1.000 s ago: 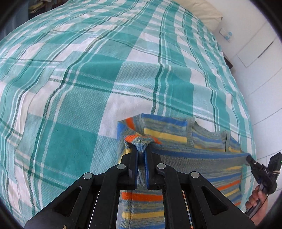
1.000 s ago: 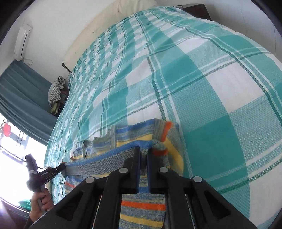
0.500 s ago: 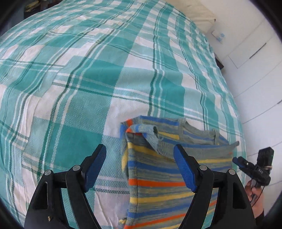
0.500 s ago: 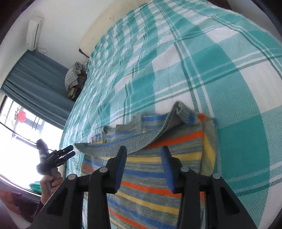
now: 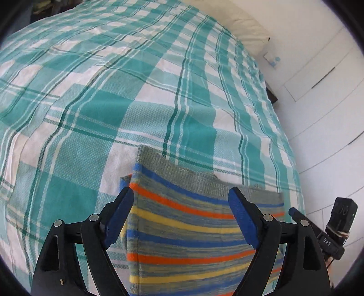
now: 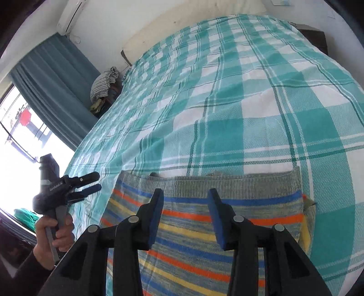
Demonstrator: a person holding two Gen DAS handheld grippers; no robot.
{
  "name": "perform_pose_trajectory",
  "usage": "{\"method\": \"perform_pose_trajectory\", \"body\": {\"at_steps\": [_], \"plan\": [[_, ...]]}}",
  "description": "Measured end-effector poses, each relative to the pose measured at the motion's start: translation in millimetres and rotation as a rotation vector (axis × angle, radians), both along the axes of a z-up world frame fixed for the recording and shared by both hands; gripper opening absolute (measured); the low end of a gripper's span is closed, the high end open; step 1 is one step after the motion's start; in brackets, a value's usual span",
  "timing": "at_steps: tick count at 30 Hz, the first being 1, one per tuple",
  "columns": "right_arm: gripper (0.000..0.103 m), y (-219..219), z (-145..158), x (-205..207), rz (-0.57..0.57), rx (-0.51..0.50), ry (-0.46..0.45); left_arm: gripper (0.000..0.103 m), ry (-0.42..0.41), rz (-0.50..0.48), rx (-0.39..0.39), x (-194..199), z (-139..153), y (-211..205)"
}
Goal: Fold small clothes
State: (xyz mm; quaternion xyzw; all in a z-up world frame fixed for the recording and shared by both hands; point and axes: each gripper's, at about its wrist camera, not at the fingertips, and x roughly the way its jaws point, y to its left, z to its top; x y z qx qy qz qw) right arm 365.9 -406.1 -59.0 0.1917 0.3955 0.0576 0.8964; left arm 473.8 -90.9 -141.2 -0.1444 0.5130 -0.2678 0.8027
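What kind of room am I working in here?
Most likely a bedroom: the striped garment lies on a bed covered by a teal plaid sheet, with a pillow at its head, a curtained window and a wall air conditioner.

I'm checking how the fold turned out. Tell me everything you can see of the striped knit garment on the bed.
The striped knit garment lies flat on the teal plaid bedspread, folded into a rough rectangle. It is grey knit with blue, orange and yellow stripes, and a ribbed grey band runs along its far edge. A lower layer peeks out at one side. Neither gripper holds it: the left gripper and right gripper are open above it.
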Motion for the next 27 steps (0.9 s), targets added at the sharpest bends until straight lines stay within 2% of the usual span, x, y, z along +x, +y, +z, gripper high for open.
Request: {"method": "perform_pose_trajectory", "body": {"at_steps": [3, 5, 6, 7, 8, 10, 11, 14, 16, 18, 19, 20, 21, 23, 24, 27], "plan": [[0.042, 22.5, -21.4, -48.7, 0.091, -0.108, 0.055, 0.088, -0.016, -0.117, 0.083, -56.5, -22.8, 10.6], [0.042, 29.4, -44.6, -89.6, 0.107, -0.158, 0.102, 0.087, 0.007, -0.160, 0.204, -93.4, -54.1, 23.2], [0.042, 30.0, -59.7, -111.6, 0.110, -0.190, 0.136, 0.081, 0.019, -0.174, 0.258, -109.1, -67.3, 31.9], [0.042, 30.6, -72.3, -131.2, 0.106, -0.224, 0.168, 0.081, -0.001, -0.178, 0.285, -125.8, -72.6, 44.9], [0.042, 31.0, -81.7, -151.3, 0.097, -0.247, 0.191, 0.081, -0.044, -0.175, 0.293, -140.9, -69.1, 58.1], [0.042, 32.8, -83.4, -188.8, 0.060, -0.258, 0.166, 0.089, -0.100, -0.146, 0.304, -159.6, -57.6, 81.6], [0.042, 34.3, -80.8, -205.2, 0.033, -0.259, 0.146, 0.096, -0.133, -0.112, 0.299, -165.3, -50.8, 93.6], [0.051, 37.3, -74.9, -240.3, -0.096, -0.255, 0.074, 0.102, -0.232, 0.014, 0.269, -164.1, -41.5, 127.4], [0.058, 39.2, -76.0, -254.0, -0.202, -0.276, 0.038, 0.102, -0.255, 0.099, 0.307, -147.0, -50.8, 144.6], [0.061, 42.8, -84.1, -259.7, -0.282, -0.296, 0.041, 0.102, -0.196, 0.177, 0.368, -120.0, -72.9, 158.6], [0.061, 42.3, -89.5, -260.1, -0.308, -0.287, 0.049, 0.103, -0.130, 0.201, 0.395, -107.3, -89.7, 164.6], [0.062, 43.2, -94.6, -261.3, -0.326, -0.285, 0.052, 0.103, -0.094, 0.210, 0.401, -100.0, -101.9, 168.0], [0.063, 47.1, -96.8, -261.9, -0.330, -0.306, 0.043, 0.103, -0.119, 0.218, 0.376, -101.2, -104.0, 169.6], [0.070, 56.5, -98.4, -258.5, -0.315, -0.356, 0.034, 0.103, -0.173, 0.227, 0.389, -110.9, -101.6, 167.7], [0.075, 58.9, -99.8, -256.9, -0.305, -0.370, 0.036, 0.103, -0.184, 0.227, 0.402, -113.3, -102.6, 165.7], [0.078, 60.9, -104.0, -257.7, -0.301, -0.387, 0.028, 0.103, -0.187, 0.227, 0.407, -113.3, -103.6, 165.0]]}}
